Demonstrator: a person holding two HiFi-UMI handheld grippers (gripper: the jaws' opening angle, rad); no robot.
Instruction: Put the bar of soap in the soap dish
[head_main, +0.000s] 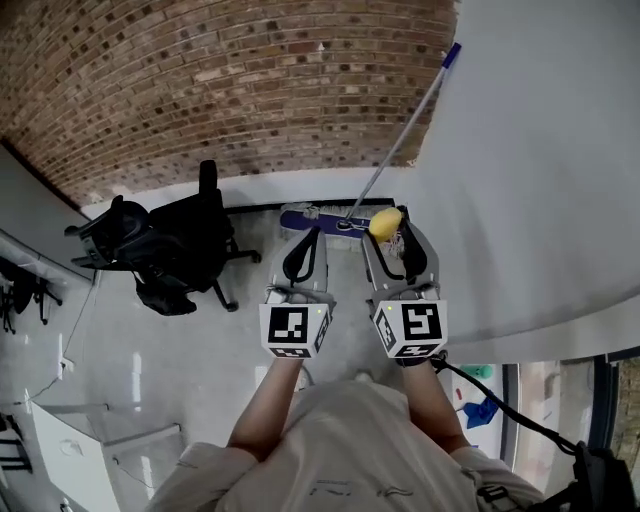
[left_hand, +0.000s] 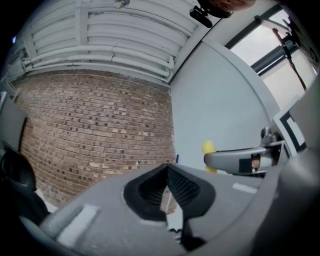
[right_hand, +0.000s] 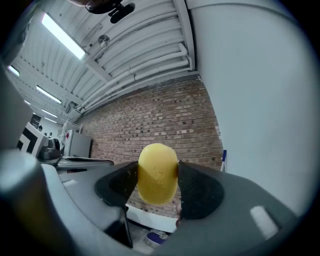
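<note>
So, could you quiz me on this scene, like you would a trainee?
1. True or false: the left hand-held gripper holds the soap.
2. What leans on the white wall? A) a ladder B) a mop C) a bicycle
3. Short answer: does any view show the dish?

Key: 1 false, the soap is clamped in the right hand-held gripper and the left one's jaws are together with nothing between them; 2 B; 3 no.
</note>
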